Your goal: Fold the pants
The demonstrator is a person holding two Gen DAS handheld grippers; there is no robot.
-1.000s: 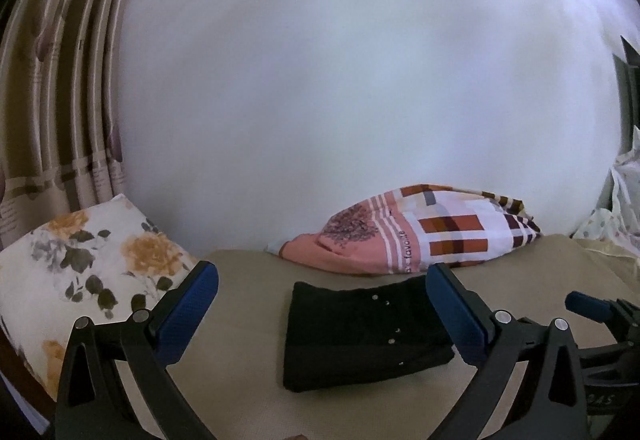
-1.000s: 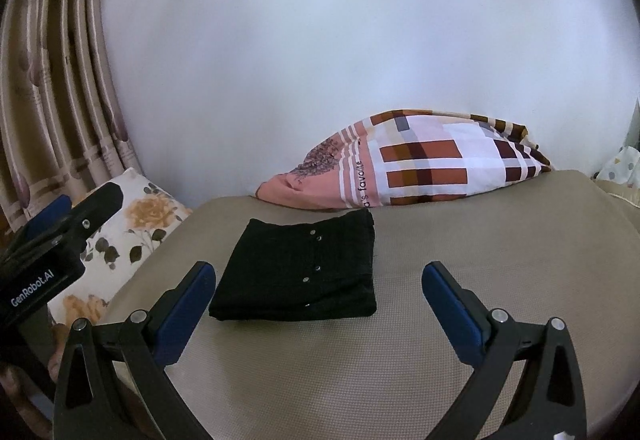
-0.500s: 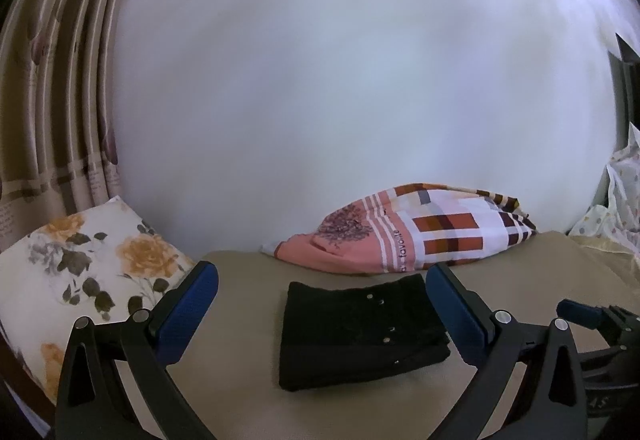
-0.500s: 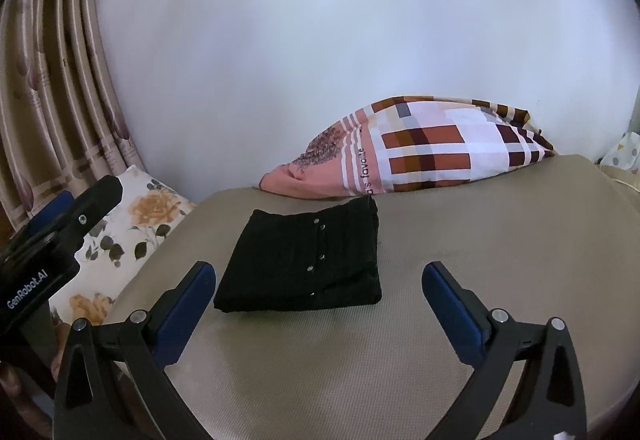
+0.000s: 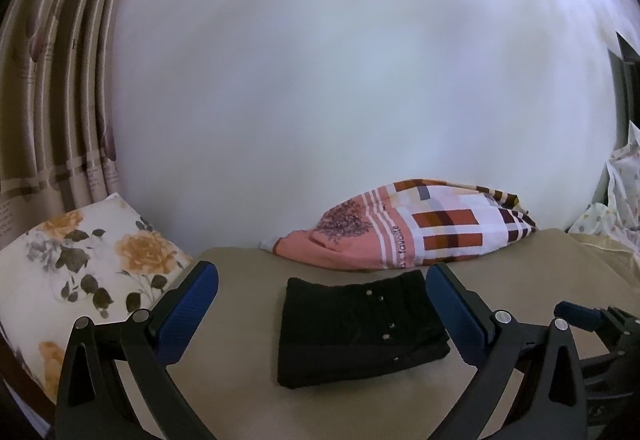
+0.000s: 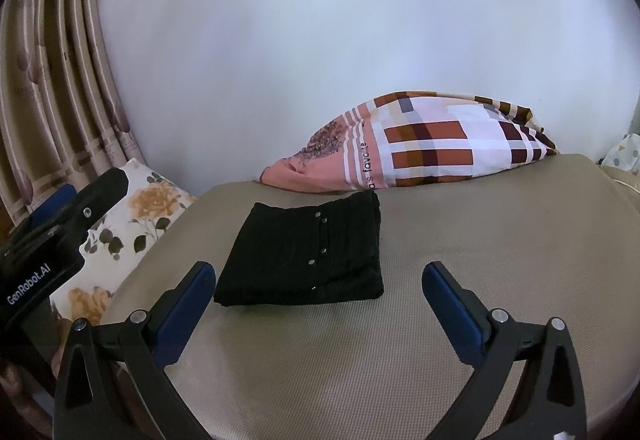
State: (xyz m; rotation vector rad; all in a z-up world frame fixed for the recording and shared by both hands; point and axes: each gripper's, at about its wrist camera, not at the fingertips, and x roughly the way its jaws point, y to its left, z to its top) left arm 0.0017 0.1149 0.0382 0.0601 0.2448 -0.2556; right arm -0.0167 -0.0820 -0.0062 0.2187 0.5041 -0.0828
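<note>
The black pants (image 5: 358, 328) lie folded into a compact rectangle with small metal snaps on the beige bed surface (image 5: 240, 380); they also show in the right wrist view (image 6: 304, 252). My left gripper (image 5: 322, 292) is open and empty, held back from the pants and above the bed. My right gripper (image 6: 318, 292) is open and empty, just in front of the pants' near edge. The left gripper's body (image 6: 48, 252) shows at the left of the right wrist view.
A pink and plaid pillow (image 6: 416, 148) lies against the white wall behind the pants. A floral pillow (image 5: 80, 264) sits at the left by striped curtains (image 5: 52, 100). Dotted bedding (image 5: 616, 208) is at the far right.
Both grippers have drawn slightly back and up from the folded pants. The pants have not moved. Both grippers stay open.
</note>
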